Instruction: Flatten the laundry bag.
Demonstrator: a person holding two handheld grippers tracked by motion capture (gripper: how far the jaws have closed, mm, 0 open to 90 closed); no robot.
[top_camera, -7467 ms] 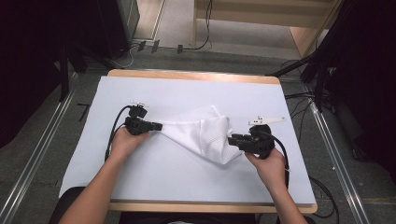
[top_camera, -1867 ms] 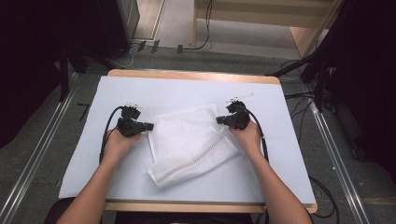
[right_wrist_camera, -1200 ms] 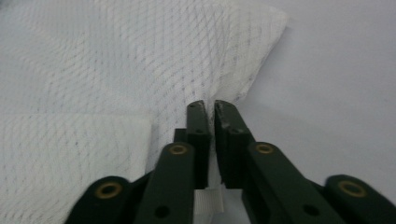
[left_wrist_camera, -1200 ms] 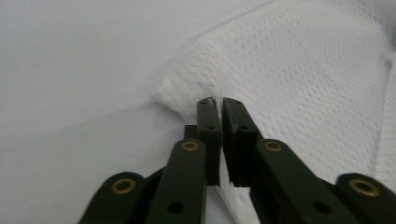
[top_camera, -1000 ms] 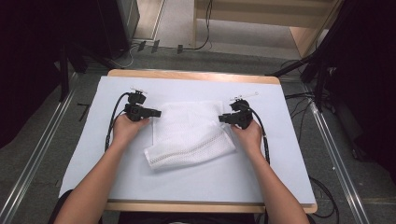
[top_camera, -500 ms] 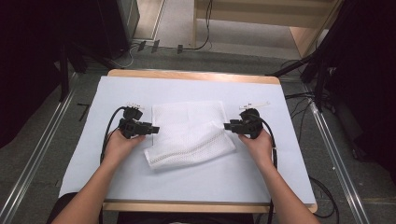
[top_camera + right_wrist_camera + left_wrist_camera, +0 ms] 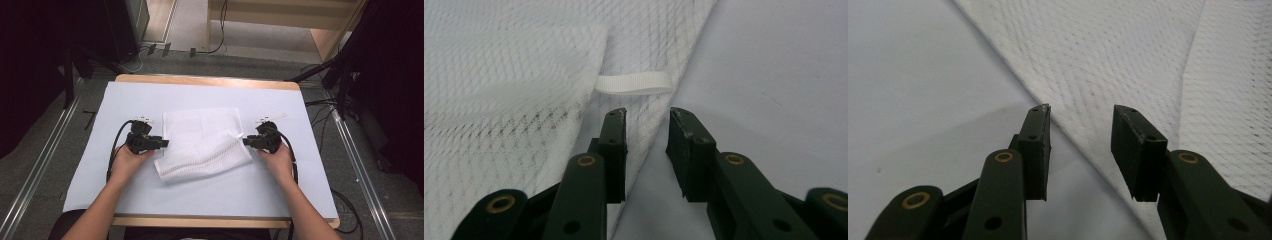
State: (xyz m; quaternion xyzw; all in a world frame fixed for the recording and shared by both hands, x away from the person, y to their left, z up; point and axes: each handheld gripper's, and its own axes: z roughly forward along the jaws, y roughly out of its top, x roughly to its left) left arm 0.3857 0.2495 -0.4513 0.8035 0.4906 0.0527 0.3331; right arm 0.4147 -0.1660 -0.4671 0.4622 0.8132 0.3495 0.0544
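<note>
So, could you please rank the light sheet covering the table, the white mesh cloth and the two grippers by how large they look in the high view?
1. Light sheet, clearly the largest.
2. White mesh cloth.
3. Left gripper and right gripper: they look about alike, so I would not rank one above the other.

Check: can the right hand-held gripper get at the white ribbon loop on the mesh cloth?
Probably yes: the right hand-held gripper is open, the ribbon loop lies flat just ahead on the mesh cloth, nothing between.

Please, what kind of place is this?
Probably a lab or recording workspace, not a home: a table under a plain sheet, metal rails on the floor, loose cables and dark equipment around. A white mesh cloth lies on the table.
</note>
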